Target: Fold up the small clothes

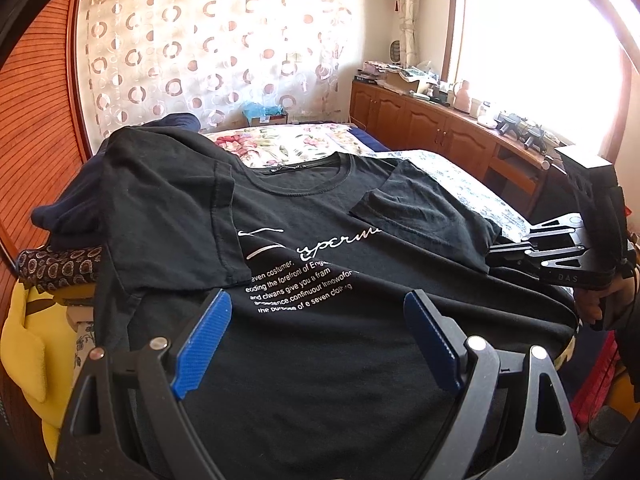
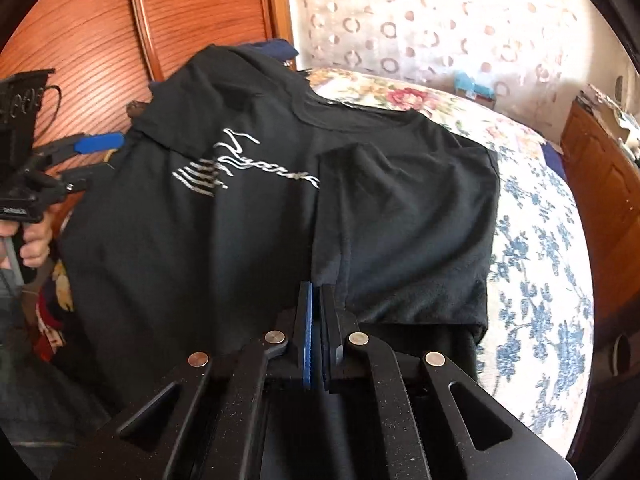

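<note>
The black T-shirt (image 1: 320,248) is lying spread on the bed (image 2: 532,240), the right gripper (image 2: 318,292) is pinching its folded sleeve edge with clenched fingers, and the left gripper (image 1: 320,340) is hovering released above the hem.

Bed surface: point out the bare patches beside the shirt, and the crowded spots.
Free: the blue-flowered sheet right of the black T-shirt, and the rose-print cover beyond its collar, toward the curtain. Crowded: the shirt's left edge, with the yellow cushion and the paisley cloth.
</note>
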Tool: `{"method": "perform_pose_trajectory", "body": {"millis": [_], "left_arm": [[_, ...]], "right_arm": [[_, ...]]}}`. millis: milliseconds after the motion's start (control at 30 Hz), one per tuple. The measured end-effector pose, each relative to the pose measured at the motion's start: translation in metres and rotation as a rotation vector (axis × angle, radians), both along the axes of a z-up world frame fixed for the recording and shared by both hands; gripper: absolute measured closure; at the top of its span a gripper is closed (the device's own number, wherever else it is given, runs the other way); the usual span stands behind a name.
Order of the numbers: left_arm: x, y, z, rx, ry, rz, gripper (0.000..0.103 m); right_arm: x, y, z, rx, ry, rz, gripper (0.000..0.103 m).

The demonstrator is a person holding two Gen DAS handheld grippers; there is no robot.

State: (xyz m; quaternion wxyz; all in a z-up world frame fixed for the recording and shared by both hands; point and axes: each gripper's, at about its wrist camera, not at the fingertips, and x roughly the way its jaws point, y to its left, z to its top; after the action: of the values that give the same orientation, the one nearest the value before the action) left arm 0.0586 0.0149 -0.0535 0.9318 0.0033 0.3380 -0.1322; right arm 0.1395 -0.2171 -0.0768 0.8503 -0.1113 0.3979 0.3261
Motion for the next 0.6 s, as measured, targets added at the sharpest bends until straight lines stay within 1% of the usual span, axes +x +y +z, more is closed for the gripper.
{"method": "perform_pose_trajectory", "body": {"millis": [133,300,533,567,600], "left_arm": [[0.001,0.002,0.0,0.004,-0.003,0.011,0.014],[0.001,0.005,0.002,0.003,-0.006,0.025,0.014],[0.004,0.008,0.003,0.014,-0.019,0.037,0.014],[0.007,0.009,0.004,0.02,-0.024,0.038,0.014],[0.01,0.011,0.005,0.024,-0.027,0.038,0.014]], "right_arm": [[0.001,-0.003,0.006,0.044,-0.005,-0.012,0.102],[0.004,-0.005,0.013,0.033,-0.034,-0.044,0.1],[0.011,-0.014,0.014,0.016,-0.06,-0.083,0.098],[0.015,-0.016,0.014,0.013,-0.064,-0.09,0.093],[0.02,-0.018,0.014,0.006,-0.072,-0.104,0.081]]}}
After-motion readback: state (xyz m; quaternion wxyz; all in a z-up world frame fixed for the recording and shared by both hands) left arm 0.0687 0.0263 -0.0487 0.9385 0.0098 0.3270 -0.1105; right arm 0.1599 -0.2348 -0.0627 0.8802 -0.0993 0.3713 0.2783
